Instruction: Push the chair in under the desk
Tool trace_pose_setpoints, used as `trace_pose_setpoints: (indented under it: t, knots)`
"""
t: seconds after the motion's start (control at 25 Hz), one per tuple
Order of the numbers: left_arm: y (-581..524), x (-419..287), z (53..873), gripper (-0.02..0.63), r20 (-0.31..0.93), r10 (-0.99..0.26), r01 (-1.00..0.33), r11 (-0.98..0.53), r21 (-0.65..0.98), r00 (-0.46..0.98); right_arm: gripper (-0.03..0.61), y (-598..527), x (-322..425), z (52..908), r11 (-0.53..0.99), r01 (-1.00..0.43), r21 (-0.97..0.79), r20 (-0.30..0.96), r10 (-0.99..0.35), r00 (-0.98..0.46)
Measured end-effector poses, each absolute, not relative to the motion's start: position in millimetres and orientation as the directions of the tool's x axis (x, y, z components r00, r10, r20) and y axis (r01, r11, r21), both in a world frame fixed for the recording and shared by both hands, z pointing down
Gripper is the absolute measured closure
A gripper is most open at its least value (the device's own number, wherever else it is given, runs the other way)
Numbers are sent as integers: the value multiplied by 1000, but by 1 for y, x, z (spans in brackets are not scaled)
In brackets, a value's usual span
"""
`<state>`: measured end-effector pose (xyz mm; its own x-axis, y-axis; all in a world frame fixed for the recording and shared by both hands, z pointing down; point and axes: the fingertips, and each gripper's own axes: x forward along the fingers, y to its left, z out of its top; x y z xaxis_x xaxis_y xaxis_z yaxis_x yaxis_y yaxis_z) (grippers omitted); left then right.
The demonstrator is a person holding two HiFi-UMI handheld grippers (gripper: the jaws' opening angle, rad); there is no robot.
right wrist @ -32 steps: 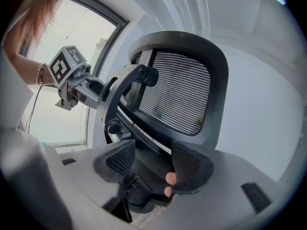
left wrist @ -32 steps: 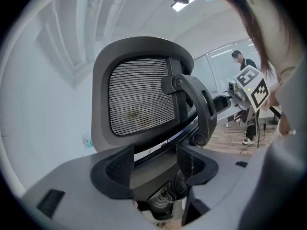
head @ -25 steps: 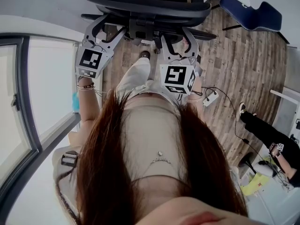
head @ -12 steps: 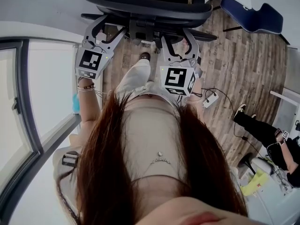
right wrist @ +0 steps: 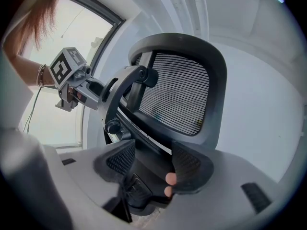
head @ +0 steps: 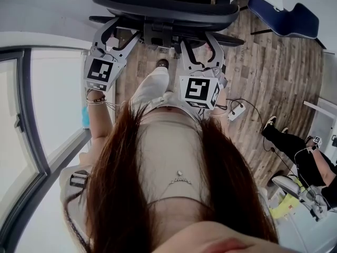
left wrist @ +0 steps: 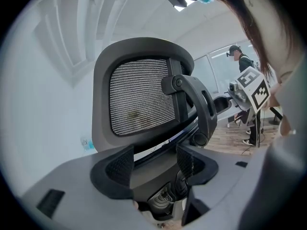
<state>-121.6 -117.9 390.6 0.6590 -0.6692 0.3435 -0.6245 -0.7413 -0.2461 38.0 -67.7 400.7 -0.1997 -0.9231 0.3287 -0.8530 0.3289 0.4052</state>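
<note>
- Well, the black chair is right in front of me, at the top of the head view. It stands on the wood floor.
- I hold the left tongs up at the left side of the chair's back. The right tongs are up at its right side.
- In the left gripper view, the left tongs have their two jaws wide apart. A dark bit of the chair sits in the gap, and the pads do not squeeze it.
- Above those jaws I see the chair's mesh head part with its thick grey rim.
- In the right gripper view, the right tongs are wide apart too. A dark bit of the chair sits in that gap as well.
- Two fingertips peek out just beside the right pad.
- A big window is on my left.
- A blue chair stands at the top right, well apart from the black one.
- A white plug box with a cable lies on the floor near my right arm.
- Another person in dark trousers is far off to the right.
</note>
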Motion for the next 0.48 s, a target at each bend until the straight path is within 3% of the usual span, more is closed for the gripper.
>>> trace_pose_setpoints:
  t: [0.48]
  knots:
    - [-148,-114,390,344,354,-668,-626,-741,-241,654,331,-98,46,400,333,-854,400,338,-919,-200]
